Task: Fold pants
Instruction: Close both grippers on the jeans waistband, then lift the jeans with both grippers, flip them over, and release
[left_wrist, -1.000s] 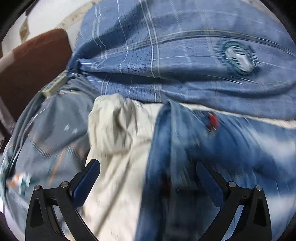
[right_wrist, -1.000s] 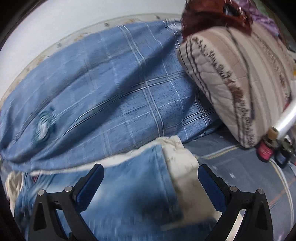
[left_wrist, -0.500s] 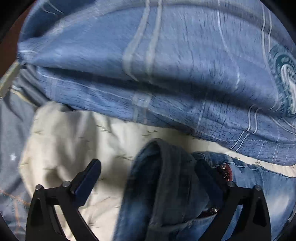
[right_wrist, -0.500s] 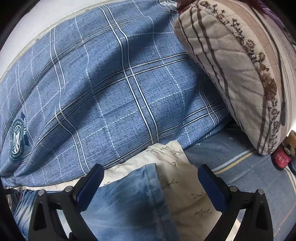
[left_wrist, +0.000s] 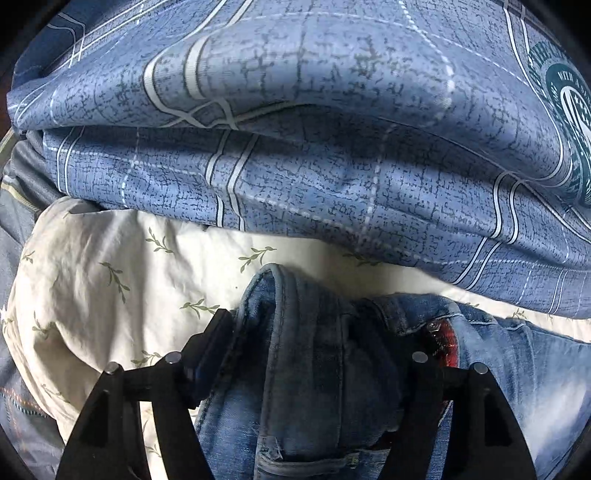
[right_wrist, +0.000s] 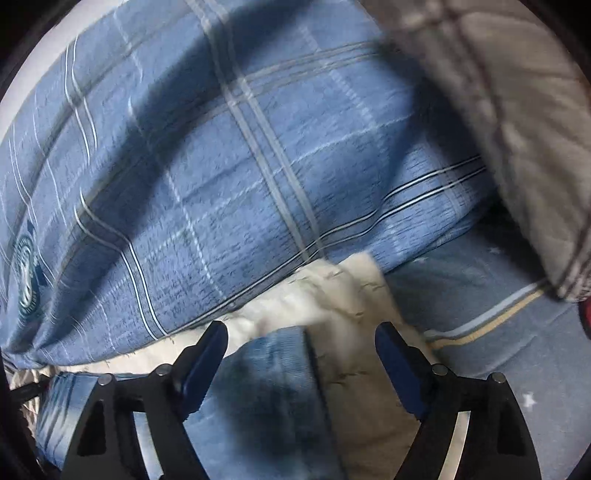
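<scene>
Although the right wrist view is blurred, both views show the same bedding.
Blue plaid duvet: fills the frame from 9 through 12 to 3 o'clock in both views, bulging over the cream sheet's far edge; a round teal badge sits at 2 o'clock in the left wrist view.
Quilted beige cushion: at 1 to 3 o'clock in the right wrist view, leaning against the duvet.
Cream leaf-print sheet: at 8 to 9 o'clock in the left wrist view, lying under the jeans.
Grey-blue bed cover: at 3 to 4 o'clock in the right wrist view, beside the sheet.
Jeans: on the sheet at 6 o'clock in both views, a bunched waistband fold rising between the left jaws; a red tag shows at 4 o'clock.
Left gripper: jaws narrowed onto the bunched denim, both pads touching it.
Right gripper: jaws partly apart, straddling a denim edge and the sheet; contact cannot be told.
</scene>
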